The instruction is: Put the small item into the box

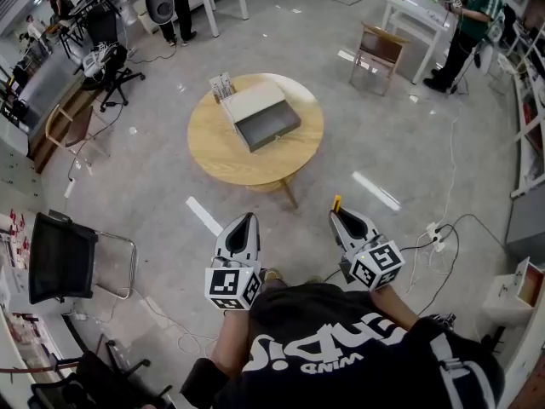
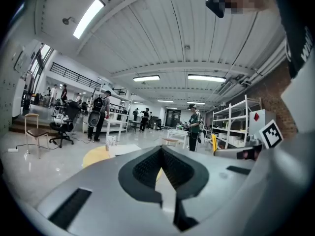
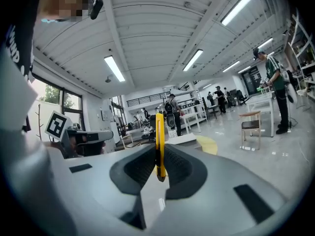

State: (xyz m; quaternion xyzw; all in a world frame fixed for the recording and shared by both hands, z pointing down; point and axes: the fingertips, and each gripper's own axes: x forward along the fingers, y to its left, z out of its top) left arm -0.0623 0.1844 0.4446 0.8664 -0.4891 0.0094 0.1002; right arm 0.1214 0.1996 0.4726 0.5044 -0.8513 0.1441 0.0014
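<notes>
Head view: a black shirt (image 1: 358,356), its white lettering illegible, sat behind the left gripper (image 1: 246,221) and right gripper (image 1: 343,220), well short of the box (image 1: 266,119) on a round table (image 1: 217,156). Left gripper view: jaws together, empty. Right gripper view: jaws clamped a slim yellow item (image 3: 159,141), its long axis upright.

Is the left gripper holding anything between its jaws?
No, the left gripper has its jaws together, nothing between them; the yellow item sits in the right gripper.

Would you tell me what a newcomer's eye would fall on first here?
The thin yellow item stands out first, pinched between the fingers of the right gripper, low in the head view. Farther ahead, a round wooden table carries an open grey box. The left gripper is shut and empty.
</notes>
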